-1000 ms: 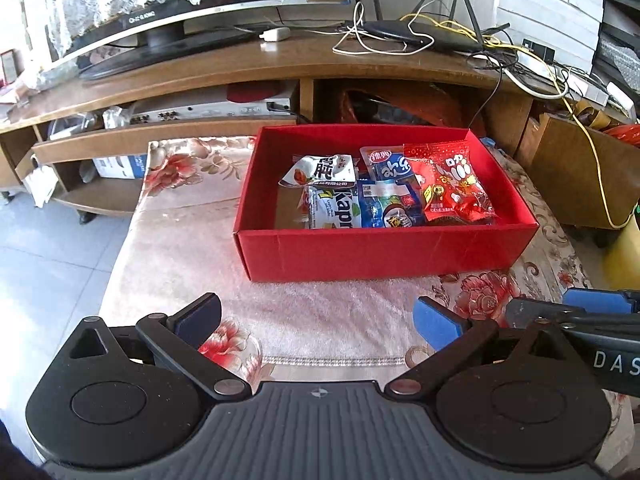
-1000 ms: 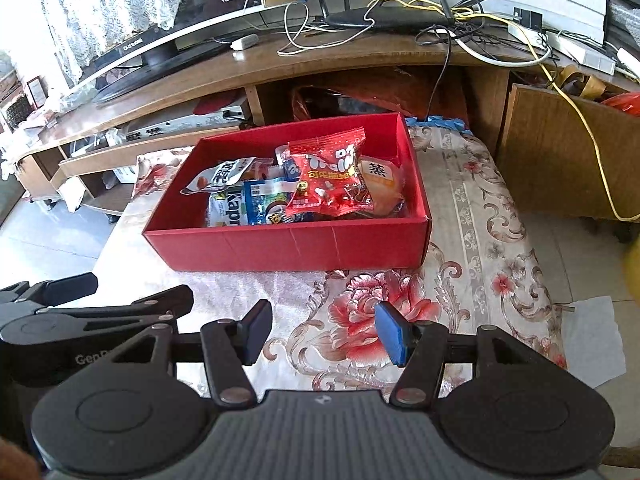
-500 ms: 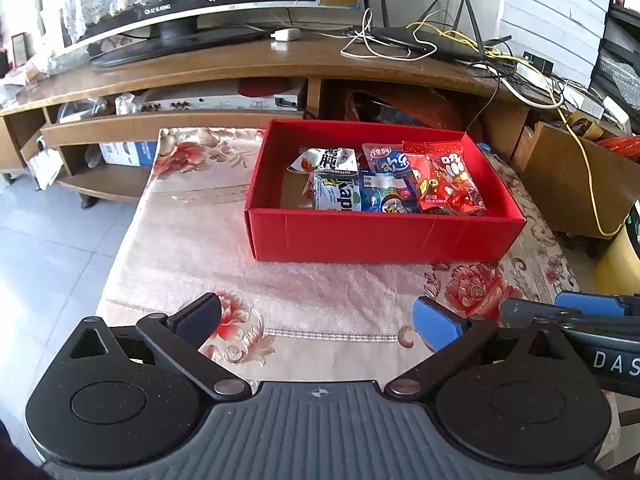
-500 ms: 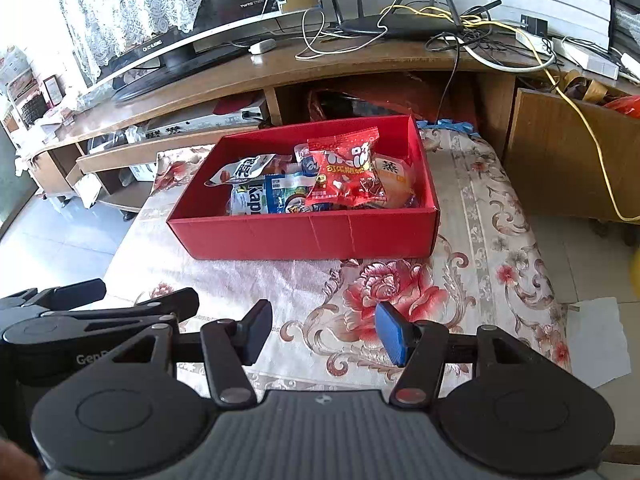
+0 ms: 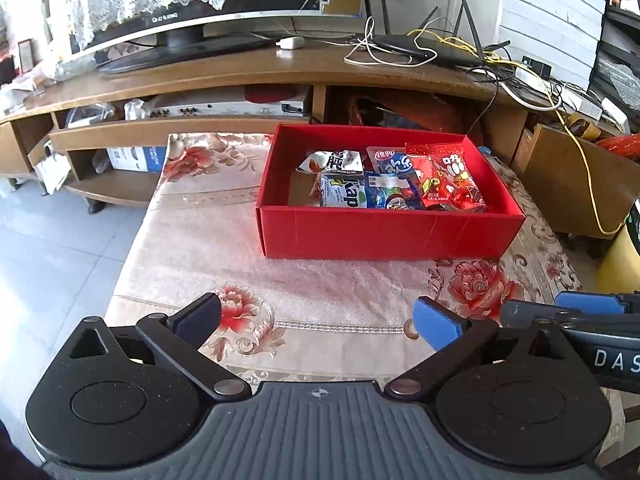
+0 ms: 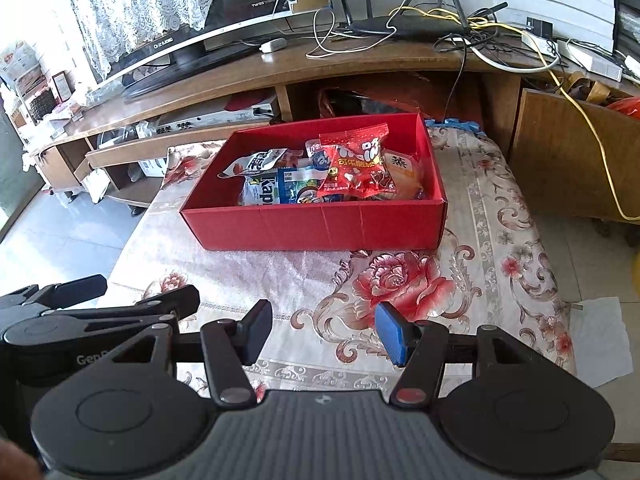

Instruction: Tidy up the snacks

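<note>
Snacks (image 5: 394, 184) fill red box (image 5: 384, 232) at 12 o'clock. Left gripper (image 5: 316, 322) and right gripper (image 6: 324, 332) hover spread and empty. Risk: slick overlapping packets may slip or lift together when pinched.

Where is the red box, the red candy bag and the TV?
red box (image 5: 384, 232), left wrist view, front wall.
red candy bag (image 6: 356, 164), right wrist view, its middle.
TV (image 5: 224, 20), left wrist view, lower edge.

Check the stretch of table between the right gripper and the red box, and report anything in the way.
Nothing visible stands in the way. Between the open right gripper and the red box lies only the floral tablecloth. The open left gripper sits off to the left side, not in that path. The snack packets already lie inside the box.
</note>
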### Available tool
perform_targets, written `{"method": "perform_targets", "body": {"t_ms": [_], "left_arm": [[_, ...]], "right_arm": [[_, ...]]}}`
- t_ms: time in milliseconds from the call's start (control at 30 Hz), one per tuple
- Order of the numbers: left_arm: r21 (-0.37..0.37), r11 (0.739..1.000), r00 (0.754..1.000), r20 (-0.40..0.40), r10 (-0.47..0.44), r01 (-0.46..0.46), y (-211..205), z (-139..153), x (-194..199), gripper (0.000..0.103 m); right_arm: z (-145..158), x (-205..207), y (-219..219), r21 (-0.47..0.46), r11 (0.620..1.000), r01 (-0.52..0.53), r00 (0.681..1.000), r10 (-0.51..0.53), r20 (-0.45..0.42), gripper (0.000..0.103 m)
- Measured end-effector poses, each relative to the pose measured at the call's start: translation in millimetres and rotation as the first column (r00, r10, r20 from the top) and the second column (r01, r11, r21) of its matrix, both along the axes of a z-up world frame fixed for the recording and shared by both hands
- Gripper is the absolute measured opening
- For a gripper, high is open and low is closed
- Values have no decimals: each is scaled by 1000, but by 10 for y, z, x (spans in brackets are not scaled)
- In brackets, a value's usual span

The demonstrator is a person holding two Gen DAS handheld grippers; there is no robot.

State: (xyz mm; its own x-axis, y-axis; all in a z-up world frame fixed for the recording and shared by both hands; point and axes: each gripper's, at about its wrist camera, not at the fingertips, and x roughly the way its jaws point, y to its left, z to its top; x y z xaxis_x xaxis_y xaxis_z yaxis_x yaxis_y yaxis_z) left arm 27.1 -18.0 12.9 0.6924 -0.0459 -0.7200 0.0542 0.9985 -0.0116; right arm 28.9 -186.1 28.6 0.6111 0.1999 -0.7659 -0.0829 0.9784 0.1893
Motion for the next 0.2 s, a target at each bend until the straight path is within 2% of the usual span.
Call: {"method": "perform_targets", "body": {"t_ms": [200], "left_arm": [[-1,1000,1000,7,3,-3,20,13,-27,103]], "right_arm": [[11,-24,15,5,1000,-6,1000,6,5,49]]}}
